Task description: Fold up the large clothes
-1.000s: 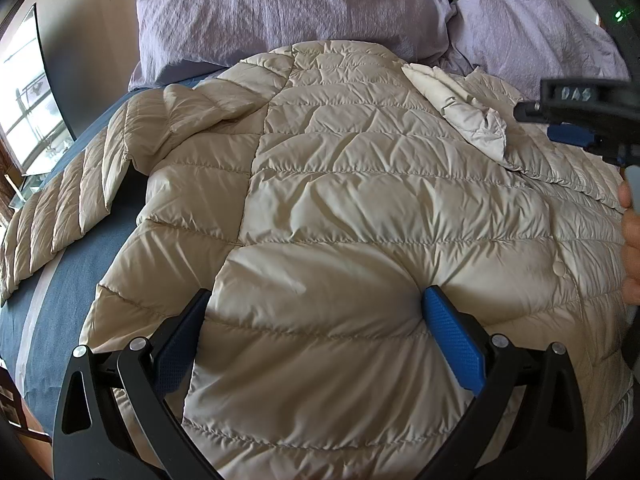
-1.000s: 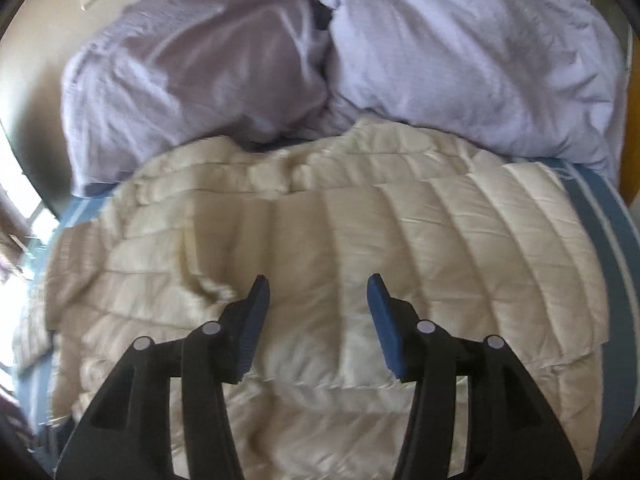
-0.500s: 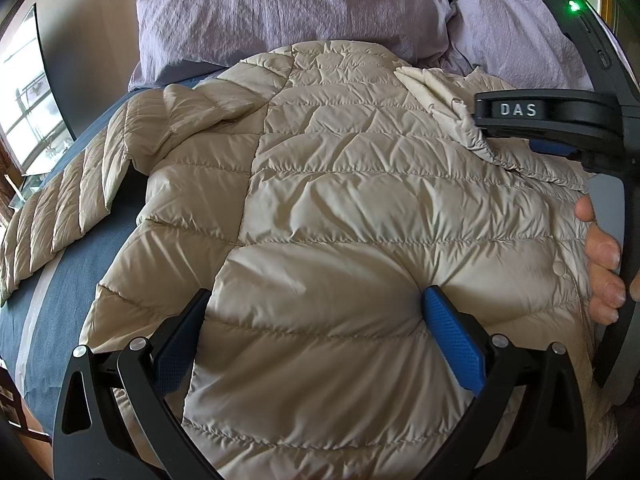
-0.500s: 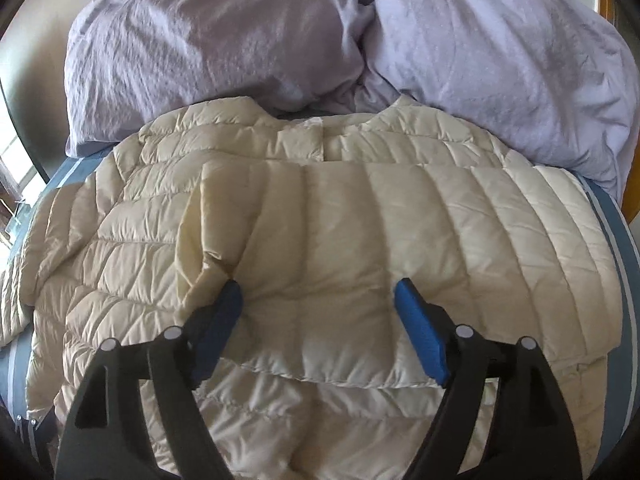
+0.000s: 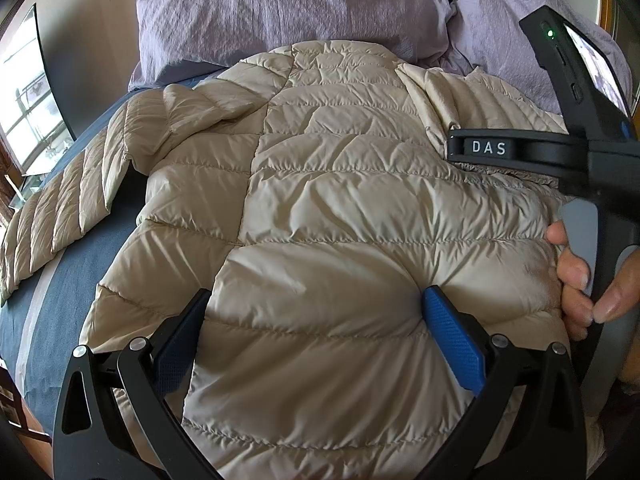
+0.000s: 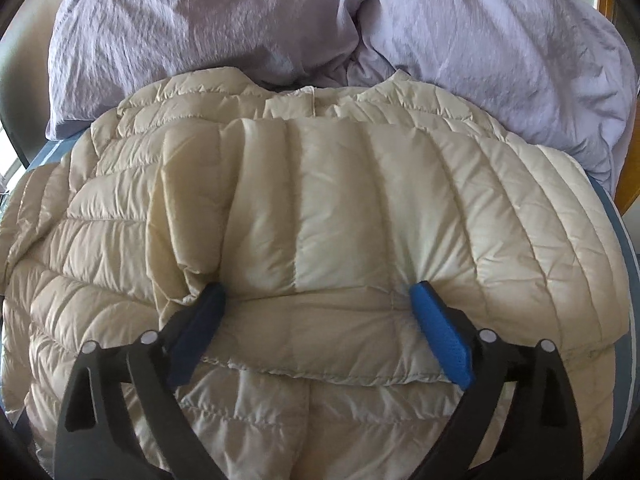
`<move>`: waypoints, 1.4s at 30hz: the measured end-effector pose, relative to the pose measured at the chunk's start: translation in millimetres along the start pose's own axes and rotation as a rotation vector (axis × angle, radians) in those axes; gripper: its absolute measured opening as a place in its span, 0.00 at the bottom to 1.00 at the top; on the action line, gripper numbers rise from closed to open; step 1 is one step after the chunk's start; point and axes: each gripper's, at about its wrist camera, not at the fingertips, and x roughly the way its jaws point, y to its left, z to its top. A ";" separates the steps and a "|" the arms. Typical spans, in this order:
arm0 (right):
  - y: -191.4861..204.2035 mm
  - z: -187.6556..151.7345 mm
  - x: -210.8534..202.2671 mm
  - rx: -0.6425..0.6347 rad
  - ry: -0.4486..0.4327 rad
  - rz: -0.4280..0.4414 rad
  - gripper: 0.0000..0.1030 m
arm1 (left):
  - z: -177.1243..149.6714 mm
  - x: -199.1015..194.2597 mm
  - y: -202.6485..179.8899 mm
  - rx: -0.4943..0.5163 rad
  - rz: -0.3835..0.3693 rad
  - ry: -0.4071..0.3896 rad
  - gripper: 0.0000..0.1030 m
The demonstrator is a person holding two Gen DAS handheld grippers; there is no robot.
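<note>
The beige puffer jacket (image 5: pixel 332 208) lies spread on the blue bed (image 5: pixel 52 304), collar toward the lilac pillows (image 6: pixel 208 28). One sleeve (image 6: pixel 360 208) is folded across; the other sleeve (image 5: pixel 68 204) remains out. Left gripper (image 5: pixel 316 312) and right gripper (image 6: pixel 316 300) press down, jaws apart.

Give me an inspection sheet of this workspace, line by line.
Surface: bed with blue sheet, pale stripe along it.
Job's things: beige puffer jacket spread flat; right sleeve folded across the body, left sleeve still out on the sheet.
Clutter: lilac pillows bunched at the head of the bed.
Grippers: left claw open, pressing into the jacket; right claw open, fingers on the folded sleeve.
Cables: nothing seen.
Surroundings: window at left; wooden trim at right.
</note>
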 end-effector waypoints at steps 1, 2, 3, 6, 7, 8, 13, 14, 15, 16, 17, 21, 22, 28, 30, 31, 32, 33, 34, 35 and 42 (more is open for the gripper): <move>-0.3 -0.2 0.4 0.002 0.000 -0.001 0.94 | 0.3 0.0 1.5 0.000 0.000 0.000 0.99; -0.7 -0.4 0.9 0.004 -0.002 -0.002 0.96 | 0.3 0.0 1.4 0.000 -0.001 0.000 0.99; -1.2 -0.4 1.7 0.008 0.000 0.000 0.97 | 0.2 0.0 1.2 -0.001 -0.001 0.000 0.99; -3.5 0.9 3.7 0.020 0.008 0.013 0.98 | -0.2 -0.9 0.6 -0.003 -0.008 -0.003 0.99; -3.6 1.4 4.0 0.021 0.009 0.015 0.98 | -0.4 -1.6 1.2 -0.004 -0.013 -0.001 0.99; -3.4 1.2 3.7 0.021 0.009 0.015 0.98 | 0.0 -1.8 3.2 -0.006 -0.017 0.000 0.99; -3.4 1.3 4.1 0.022 0.009 0.013 0.98 | 0.8 -12.2 19.2 -0.051 -0.052 0.018 0.99; -3.5 1.4 4.4 0.021 0.009 0.013 0.98 | 1.3 -16.6 25.0 -0.067 -0.052 0.018 0.99; -3.6 1.4 4.4 0.021 0.009 0.012 0.98 | 2.7 -18.6 30.3 -0.074 -0.046 0.017 0.99; -3.7 1.4 4.4 0.022 0.009 0.013 0.98 | 4.8 -20.9 36.3 -0.078 -0.041 0.017 0.99; -3.8 1.2 4.4 0.023 0.009 0.014 0.98 | 6.4 -23.8 41.5 -0.082 -0.036 0.014 0.99; -3.7 1.4 4.3 0.023 0.009 0.013 0.98 | 12.0 -37.5 69.6 -0.121 0.019 -0.017 0.99; -3.5 1.4 4.1 0.024 0.009 0.013 0.98 | 12.9 -39.8 75.8 -0.129 0.039 -0.022 0.99; -2.9 1.5 3.5 0.016 0.006 0.001 0.98 | 13.2 -41.6 111.3 -0.169 0.146 -0.007 0.99; -2.8 1.9 3.8 0.015 0.005 -0.001 0.98 | 10.3 -41.5 123.6 -0.189 0.161 -0.001 0.99; -2.6 1.8 3.7 0.016 0.006 0.000 0.98 | 8.5 -42.0 129.4 -0.200 0.164 -0.001 0.99; -2.3 1.7 3.7 0.017 0.006 0.001 0.98 | 5.9 -43.2 136.3 -0.213 0.164 -0.003 0.99; -2.4 1.9 3.9 0.017 0.006 0.002 0.98 | 3.5 -44.8 143.6 -0.225 0.164 -0.006 0.99; -2.4 2.2 4.1 0.017 0.006 0.002 0.98 | 1.0 -45.9 152.0 -0.241 0.166 -0.008 0.99; -2.6 2.3 4.0 0.017 0.006 0.002 0.98 | -0.2 -46.6 157.3 -0.249 0.171 -0.007 0.99; -2.6 1.1 2.1 0.023 0.003 0.009 0.98 | -9.9 -54.2 218.7 -0.316 0.301 -0.002 0.99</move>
